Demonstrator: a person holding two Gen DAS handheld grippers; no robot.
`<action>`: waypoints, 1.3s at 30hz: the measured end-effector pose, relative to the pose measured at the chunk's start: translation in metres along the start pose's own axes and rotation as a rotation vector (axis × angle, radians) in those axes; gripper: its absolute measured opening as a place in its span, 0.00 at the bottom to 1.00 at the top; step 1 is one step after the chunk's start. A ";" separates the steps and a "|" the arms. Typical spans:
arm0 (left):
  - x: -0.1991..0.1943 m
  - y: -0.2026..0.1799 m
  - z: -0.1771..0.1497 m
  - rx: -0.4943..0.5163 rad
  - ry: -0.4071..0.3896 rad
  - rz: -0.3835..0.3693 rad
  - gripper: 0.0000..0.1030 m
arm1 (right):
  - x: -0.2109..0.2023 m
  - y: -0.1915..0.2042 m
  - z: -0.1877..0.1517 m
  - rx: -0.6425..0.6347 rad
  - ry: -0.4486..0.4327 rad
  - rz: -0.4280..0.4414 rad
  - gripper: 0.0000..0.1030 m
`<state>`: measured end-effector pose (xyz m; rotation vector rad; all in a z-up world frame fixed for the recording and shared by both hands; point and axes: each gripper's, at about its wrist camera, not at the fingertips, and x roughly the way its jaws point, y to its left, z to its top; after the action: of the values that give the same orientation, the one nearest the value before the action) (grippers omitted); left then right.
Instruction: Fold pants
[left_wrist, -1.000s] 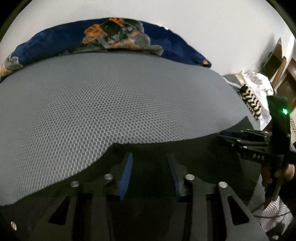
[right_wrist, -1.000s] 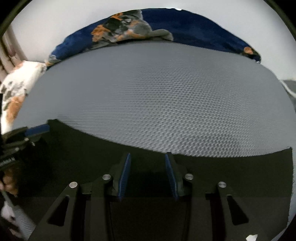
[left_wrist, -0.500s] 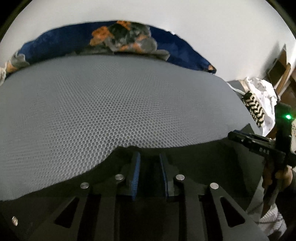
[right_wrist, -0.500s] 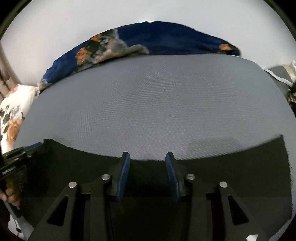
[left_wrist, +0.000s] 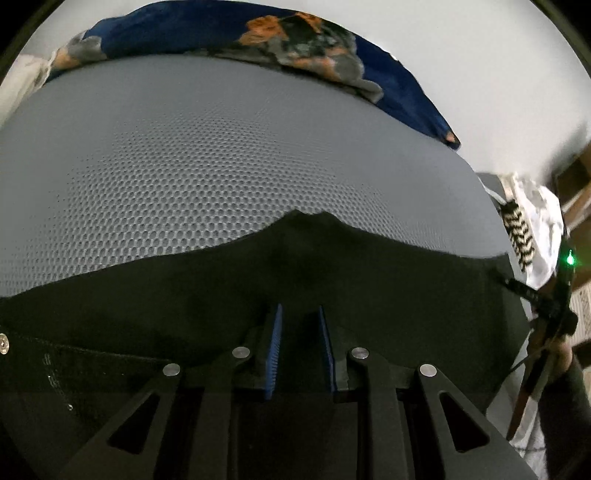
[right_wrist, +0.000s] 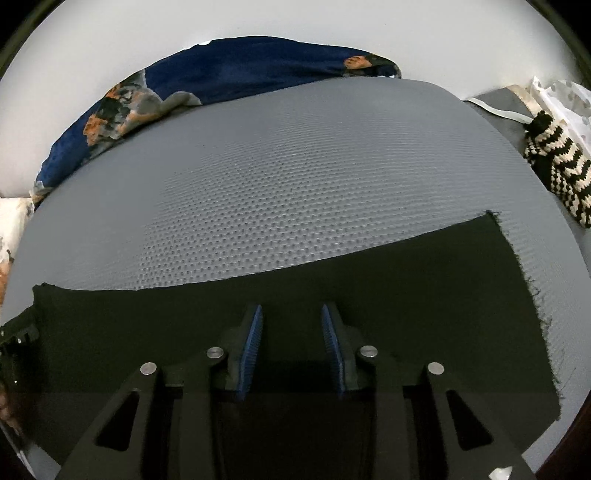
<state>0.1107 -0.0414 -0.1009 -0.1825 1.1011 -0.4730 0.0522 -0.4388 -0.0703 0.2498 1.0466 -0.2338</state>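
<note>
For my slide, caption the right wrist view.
Open right gripper poised over black pants spread on grey mesh mat.

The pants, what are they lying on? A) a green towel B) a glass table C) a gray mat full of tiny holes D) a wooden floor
C: the black pants lie spread flat on a gray mat covered in a honeycomb pattern of tiny holes, which reaches out past the cloth's edge in both wrist views.
</note>
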 end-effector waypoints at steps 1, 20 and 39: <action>-0.001 -0.001 0.000 0.007 -0.002 0.013 0.22 | -0.002 -0.004 0.001 0.003 0.003 -0.002 0.33; -0.041 -0.041 -0.051 0.034 0.000 0.068 0.42 | -0.041 -0.224 -0.014 0.363 0.155 0.327 0.36; -0.024 -0.047 -0.068 0.027 0.041 0.106 0.44 | -0.005 -0.227 -0.015 0.318 0.184 0.521 0.20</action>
<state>0.0286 -0.0656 -0.0942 -0.0906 1.1381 -0.3979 -0.0324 -0.6487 -0.0935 0.8299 1.0861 0.0992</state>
